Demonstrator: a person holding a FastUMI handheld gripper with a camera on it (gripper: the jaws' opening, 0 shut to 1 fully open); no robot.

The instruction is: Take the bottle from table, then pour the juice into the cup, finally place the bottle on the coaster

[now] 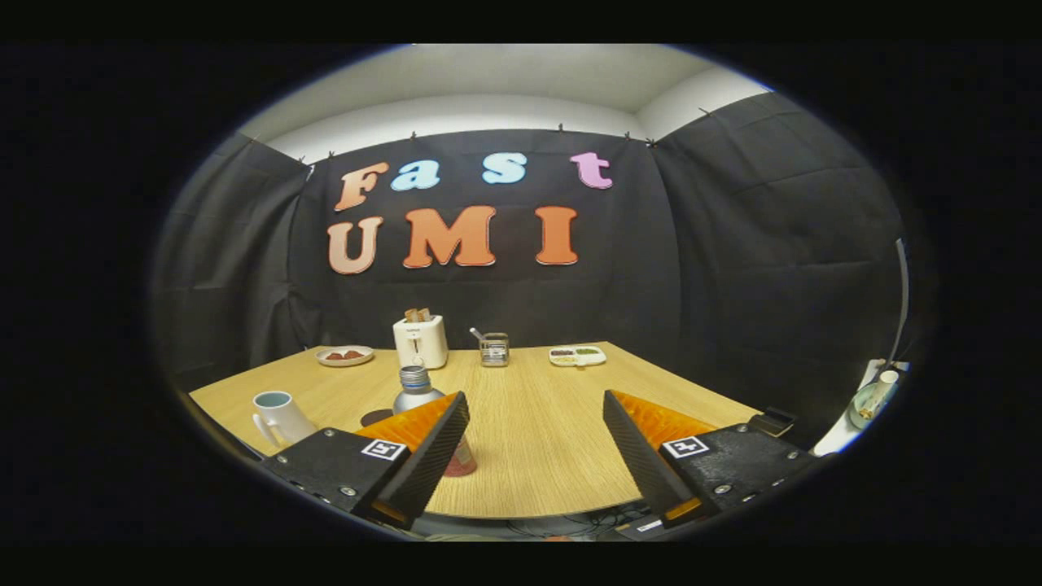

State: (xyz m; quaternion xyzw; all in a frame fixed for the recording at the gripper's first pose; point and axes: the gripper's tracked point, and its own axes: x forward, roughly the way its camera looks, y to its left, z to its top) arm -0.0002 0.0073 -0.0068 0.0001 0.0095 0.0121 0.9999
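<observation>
While the hand-held gripper [537,443] hangs low over the near edge of the bench [537,423] with its fingers spread wide and nothing between them, the first step, taking the bottle, is not yet done. That bottle [417,392] stands upright just beyond the left finger, which hides its lower part. A white cup [278,415] sits to its left, and what looks like the dark coaster [376,417] lies between cup and bottle. Next, I judge, the fingers need to shift left and forward until the bottle's body is between them, then close on it
</observation>
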